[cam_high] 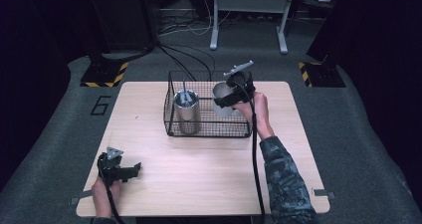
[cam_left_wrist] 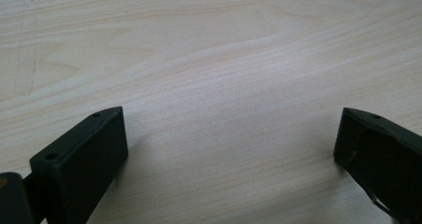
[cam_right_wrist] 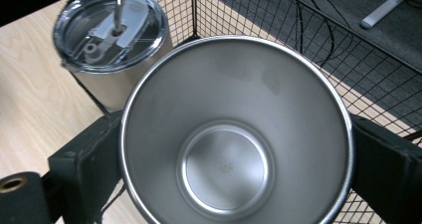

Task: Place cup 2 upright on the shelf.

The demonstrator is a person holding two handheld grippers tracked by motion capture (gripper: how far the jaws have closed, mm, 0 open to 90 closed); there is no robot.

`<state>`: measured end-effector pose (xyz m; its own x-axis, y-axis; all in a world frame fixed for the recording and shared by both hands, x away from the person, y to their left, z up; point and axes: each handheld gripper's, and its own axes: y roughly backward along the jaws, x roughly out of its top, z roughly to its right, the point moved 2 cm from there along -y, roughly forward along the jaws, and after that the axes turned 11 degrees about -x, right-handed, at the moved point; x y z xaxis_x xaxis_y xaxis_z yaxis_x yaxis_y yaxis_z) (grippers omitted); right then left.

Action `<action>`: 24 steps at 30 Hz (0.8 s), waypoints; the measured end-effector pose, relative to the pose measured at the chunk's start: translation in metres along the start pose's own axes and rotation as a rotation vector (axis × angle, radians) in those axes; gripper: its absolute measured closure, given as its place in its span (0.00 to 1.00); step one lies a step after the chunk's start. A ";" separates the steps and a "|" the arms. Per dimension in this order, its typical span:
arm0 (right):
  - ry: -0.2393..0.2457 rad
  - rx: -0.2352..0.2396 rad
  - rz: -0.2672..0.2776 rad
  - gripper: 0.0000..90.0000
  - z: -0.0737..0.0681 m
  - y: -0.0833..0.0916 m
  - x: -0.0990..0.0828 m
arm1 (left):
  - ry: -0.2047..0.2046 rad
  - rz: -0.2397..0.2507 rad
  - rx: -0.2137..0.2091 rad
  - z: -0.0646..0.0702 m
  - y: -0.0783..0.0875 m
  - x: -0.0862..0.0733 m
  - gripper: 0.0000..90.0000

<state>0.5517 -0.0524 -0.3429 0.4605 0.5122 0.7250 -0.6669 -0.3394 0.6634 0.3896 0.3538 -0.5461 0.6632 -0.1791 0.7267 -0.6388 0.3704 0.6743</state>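
Note:
A black wire basket point(cam_high: 206, 129) stands at the back middle of the wooden table point(cam_high: 144, 119). In its left part stands a steel tumbler point(cam_high: 187, 113) with a clear lid and a straw. My right gripper point(cam_high: 225, 101) is shut on an open steel cup point(cam_high: 221, 97), upright in the basket's right part; whether the cup touches the bottom I cannot tell. In the right gripper view the cup point(cam_right_wrist: 229, 94) sits between the jaws, the lidded tumbler point(cam_right_wrist: 112, 30) beyond it. My left gripper point(cam_high: 134, 170) rests low at the table's front left, open, over bare wood point(cam_left_wrist: 209, 50).
Behind the table lie floor cables point(cam_high: 189, 55) and the legs of a grey stand point(cam_high: 215, 35). Bases with yellow-black hazard tape point(cam_high: 107, 74) sit at both back corners. A "6" point(cam_high: 101, 105) is marked on the floor left of the table.

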 end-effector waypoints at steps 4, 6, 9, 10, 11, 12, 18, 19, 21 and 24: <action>0.007 -0.011 -0.024 0.06 0.001 -0.012 0.001 | -0.002 0.000 0.002 0.000 0.000 0.000 0.01; 0.006 -0.010 -0.027 0.06 0.001 -0.014 0.001 | -0.002 0.000 0.002 0.000 0.000 0.000 0.01; -0.011 -0.014 -0.037 0.06 0.002 -0.020 0.002 | -0.002 0.000 0.002 0.000 0.000 0.000 0.01; -0.007 -0.015 -0.038 0.06 0.003 -0.021 0.002 | -0.002 0.000 0.002 0.000 0.000 0.000 0.01; -0.005 -0.016 -0.038 0.06 0.003 -0.023 0.002 | -0.002 0.000 0.002 0.000 0.000 0.000 0.01; -0.007 -0.020 -0.041 0.06 0.004 -0.025 0.002 | -0.002 -0.001 0.002 0.000 0.000 0.000 0.01; -0.019 -0.026 -0.062 0.06 0.005 -0.034 0.002 | -0.002 -0.001 0.002 0.000 0.000 0.000 0.01; -0.026 -0.028 -0.068 0.06 0.006 -0.036 0.002 | -0.002 -0.001 0.002 0.000 0.000 0.000 0.01; -0.038 -0.028 -0.073 0.06 0.006 -0.041 0.001 | -0.002 0.000 0.002 0.000 0.000 0.000 0.01; -0.044 -0.034 -0.084 0.06 0.007 -0.047 0.000 | -0.002 0.000 0.002 0.000 0.000 0.000 0.01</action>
<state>0.5874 -0.0415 -0.3730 0.5407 0.5022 0.6748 -0.6441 -0.2689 0.7162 0.3895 0.3539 -0.5460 0.6627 -0.1811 0.7267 -0.6393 0.3685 0.6749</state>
